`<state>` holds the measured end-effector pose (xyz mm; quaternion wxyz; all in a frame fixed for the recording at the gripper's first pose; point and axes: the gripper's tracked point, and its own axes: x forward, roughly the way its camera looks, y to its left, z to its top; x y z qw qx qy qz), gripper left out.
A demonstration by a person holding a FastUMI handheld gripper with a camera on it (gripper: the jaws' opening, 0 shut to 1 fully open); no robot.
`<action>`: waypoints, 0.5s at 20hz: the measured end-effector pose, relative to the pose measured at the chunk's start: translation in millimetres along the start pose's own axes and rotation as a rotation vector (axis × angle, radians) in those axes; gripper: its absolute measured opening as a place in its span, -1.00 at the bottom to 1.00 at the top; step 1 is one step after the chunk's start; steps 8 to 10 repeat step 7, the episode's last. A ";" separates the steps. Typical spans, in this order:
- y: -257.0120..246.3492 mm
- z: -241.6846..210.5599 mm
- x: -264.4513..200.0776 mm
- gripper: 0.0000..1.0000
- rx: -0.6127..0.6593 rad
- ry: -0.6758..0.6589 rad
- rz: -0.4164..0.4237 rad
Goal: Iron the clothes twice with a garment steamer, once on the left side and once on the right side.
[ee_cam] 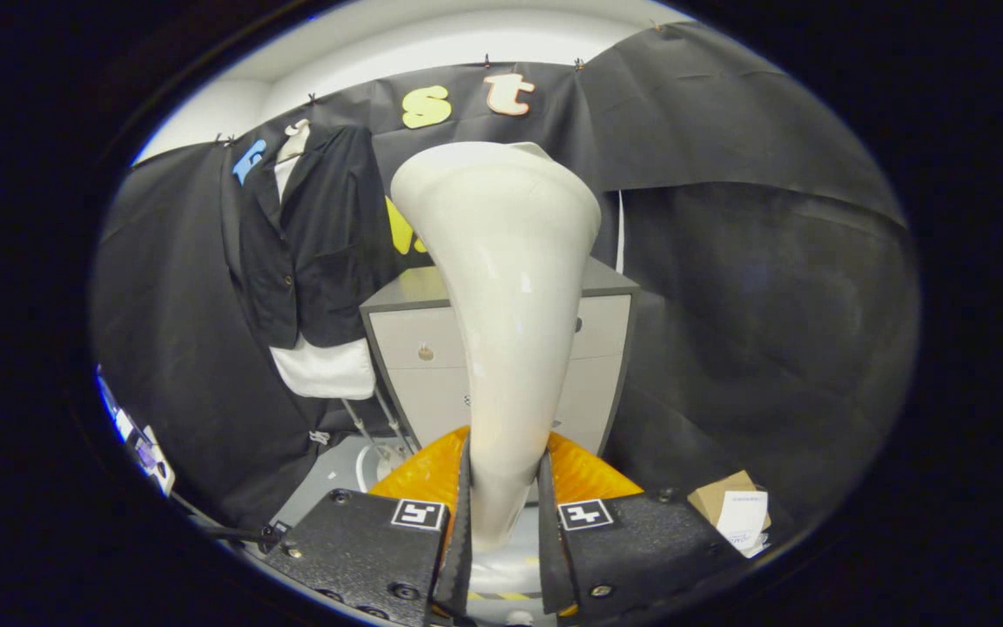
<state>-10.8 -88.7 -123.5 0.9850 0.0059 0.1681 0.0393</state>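
The tongs (pixel 501 514) clench the garment steamer (pixel 501 287) at frame centre, its head well apart from the jacket (pixel 314 235) hanging upper left; seemingly neither pass is finished.

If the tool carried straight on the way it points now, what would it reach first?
The tool, shut on the steamer head, points at the drawer cabinet; that probably comes first. The jacket hangs off to the side. Depth is unclear.

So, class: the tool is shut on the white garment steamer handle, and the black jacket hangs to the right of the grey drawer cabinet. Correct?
Not quite. The gripper view shows the tool shut on the white garment steamer handle, but the black jacket hangs left of the grey drawer cabinet.
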 end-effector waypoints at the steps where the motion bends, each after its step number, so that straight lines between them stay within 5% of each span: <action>1: 0.2 -0.6 0.7 -0.32 -0.001 0.000 -0.002; 10: 2.1 4.3 -2.4 -0.32 -0.008 -0.002 0.000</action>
